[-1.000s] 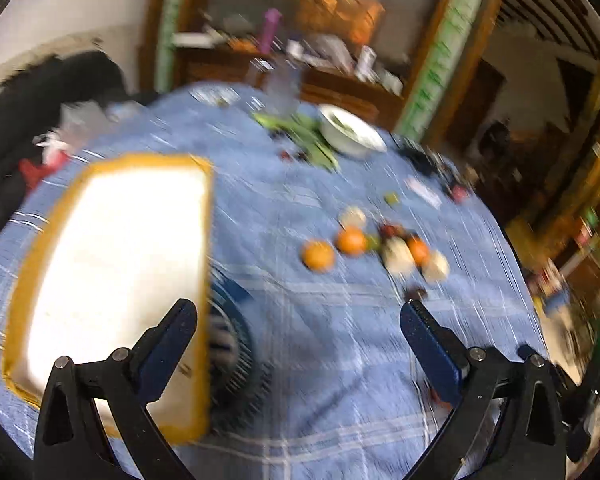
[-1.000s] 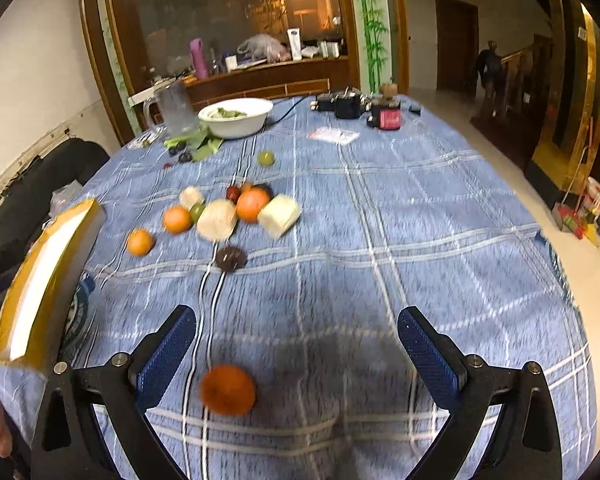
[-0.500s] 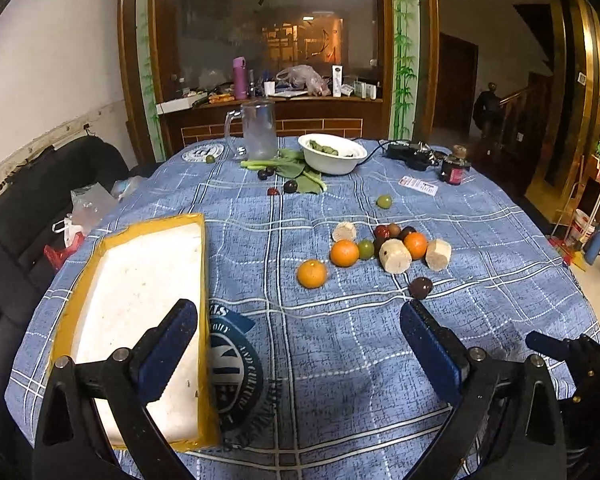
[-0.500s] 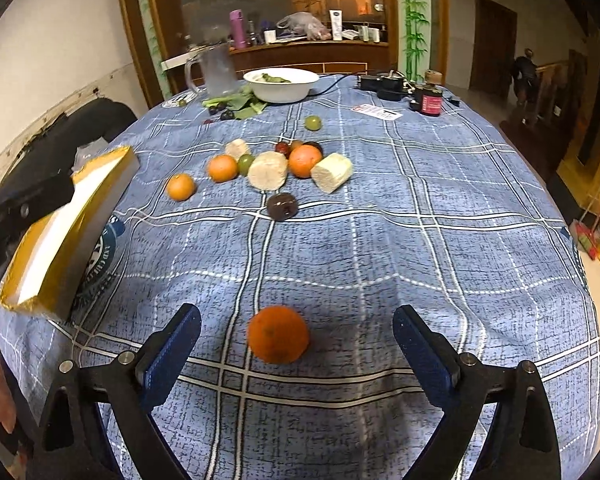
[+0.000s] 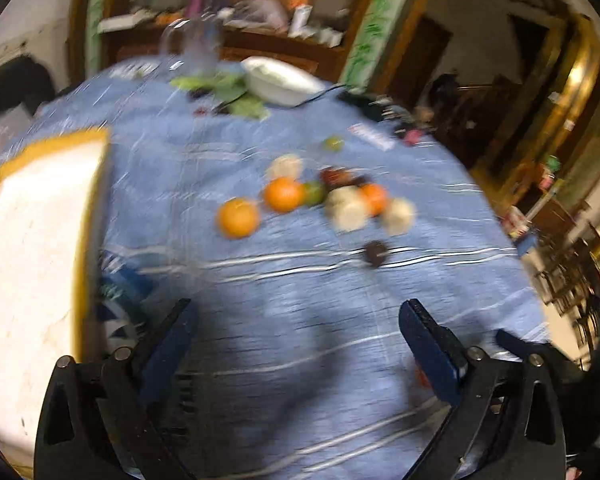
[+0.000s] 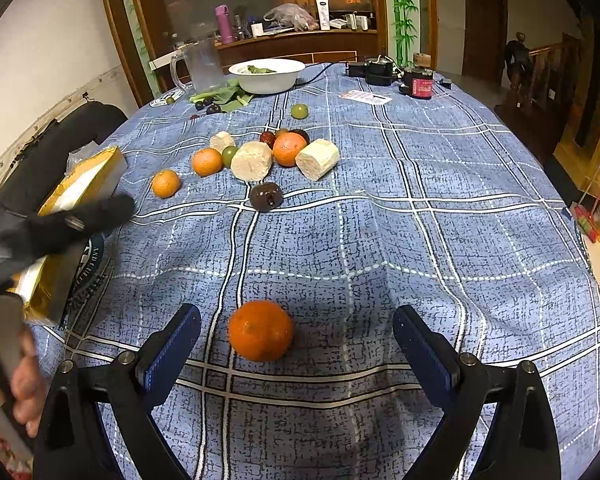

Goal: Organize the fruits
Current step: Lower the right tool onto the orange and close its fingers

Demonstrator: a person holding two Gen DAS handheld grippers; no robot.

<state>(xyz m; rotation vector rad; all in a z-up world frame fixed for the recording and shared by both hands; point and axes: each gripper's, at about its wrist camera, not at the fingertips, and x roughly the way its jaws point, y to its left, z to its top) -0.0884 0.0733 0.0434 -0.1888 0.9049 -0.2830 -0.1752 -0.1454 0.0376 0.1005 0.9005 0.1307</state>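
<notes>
My right gripper (image 6: 296, 334) is open, its jaws on either side of a lone orange (image 6: 260, 336) that lies on the blue checked cloth. Farther back lies a cluster of fruit (image 6: 260, 156): oranges, pale cut chunks, green and dark round fruits, with a dark fruit (image 6: 265, 196) in front. My left gripper (image 5: 298, 328) is open and empty over bare cloth; its view is blurred. The cluster (image 5: 320, 200) shows ahead of it. A white tray with a yellow rim (image 5: 28, 248) lies at its left, also in the right wrist view (image 6: 80, 184).
A white bowl (image 6: 266, 75), a glass jug (image 6: 200, 65) and green leaves (image 6: 224, 96) stand at the table's far side. Black devices and a red jar (image 6: 420, 84) sit far right. The left gripper's body (image 6: 40, 232) crosses the right wrist view's left edge.
My right gripper has moved forward, so the lone orange now lies between its jaws. My left gripper has swung and its view has tilted and blurred.
</notes>
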